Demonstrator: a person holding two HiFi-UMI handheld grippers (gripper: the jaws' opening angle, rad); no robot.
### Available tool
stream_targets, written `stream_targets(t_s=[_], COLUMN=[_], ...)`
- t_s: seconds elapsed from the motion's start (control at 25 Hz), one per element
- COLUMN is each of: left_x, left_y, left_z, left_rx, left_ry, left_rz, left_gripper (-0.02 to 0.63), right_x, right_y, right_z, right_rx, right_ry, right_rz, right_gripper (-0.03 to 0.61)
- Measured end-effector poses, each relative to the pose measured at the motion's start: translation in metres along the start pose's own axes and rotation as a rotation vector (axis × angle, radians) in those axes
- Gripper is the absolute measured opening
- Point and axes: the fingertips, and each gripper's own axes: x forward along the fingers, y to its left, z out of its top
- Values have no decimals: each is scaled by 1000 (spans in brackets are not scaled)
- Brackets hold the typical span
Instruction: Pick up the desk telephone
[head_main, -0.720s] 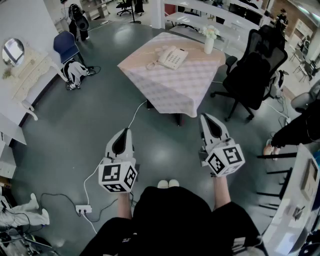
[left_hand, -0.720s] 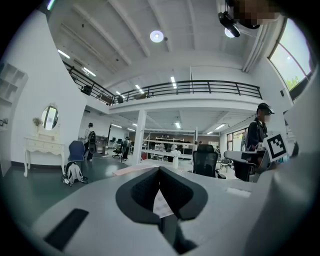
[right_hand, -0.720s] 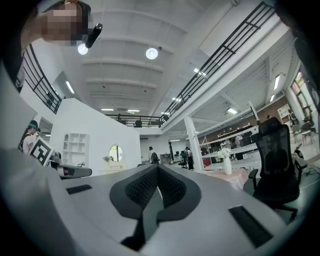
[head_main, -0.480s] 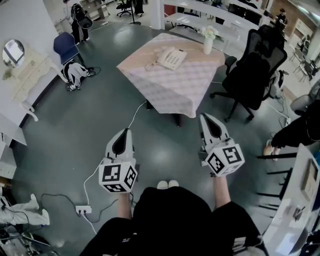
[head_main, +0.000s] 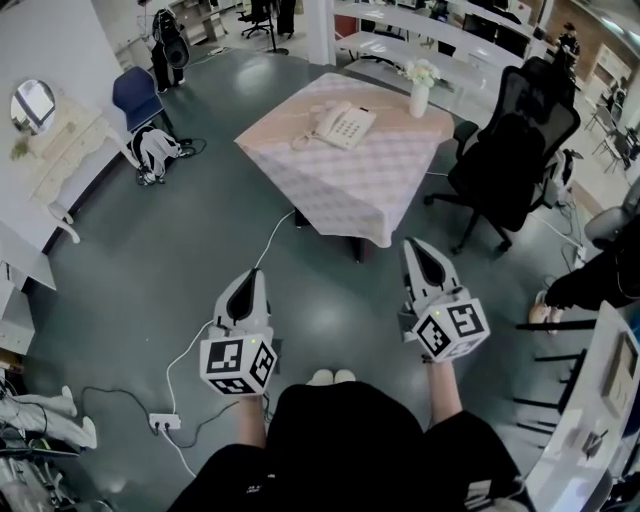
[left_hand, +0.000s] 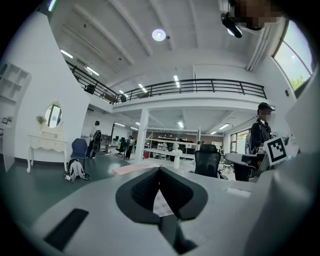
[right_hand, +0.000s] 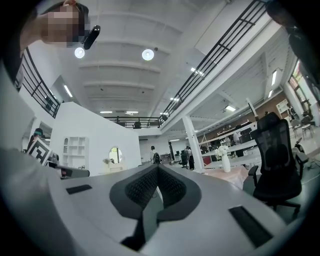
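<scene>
A: Where's the phone?

B: The desk telephone (head_main: 340, 126) sits on the table (head_main: 350, 195), on the checked cloth near the far-left corner. A vase (head_main: 420, 97) stands at the next corner. The phone is well apart from both grippers.

A: Grippers?

B: The left gripper (head_main: 254, 273) and right gripper (head_main: 412, 244) both have their jaws pressed together with nothing between them. They hang over the floor, aimed towards the table.

A: How will it handle?

B: Looks like hard plastic, so probably stiff, fairly light and smooth enough to slip. The handset lies on the base and is likely loose, so tilting could drop it. The cord (head_main: 299, 141) curls off the phone's left side and may tug.

A: Where to grab?

B: I'd say across the base's long sides, keeping it level. For the handset alone, grip mid-bar. The jaws need to open first.
</scene>
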Motion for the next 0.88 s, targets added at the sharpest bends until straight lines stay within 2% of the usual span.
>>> stream_targets(t_s=[0.44, 0.72, 0.88], left_x=[27, 66, 96], left_y=[10, 22, 38], left_z=[-8, -10, -7], left_rx=[-5, -13, -20], left_ry=[24, 38, 41], left_rz=[57, 46, 36], left_gripper=[-2, -2, -2], right_x=[33, 68, 98], right_y=[-18, -32, -40], right_z=[-9, -14, -19], right_rx=[13, 52, 24], right_ry=[12, 7, 20], right_rz=[28, 33, 16], right_gripper=[-8, -8, -8])
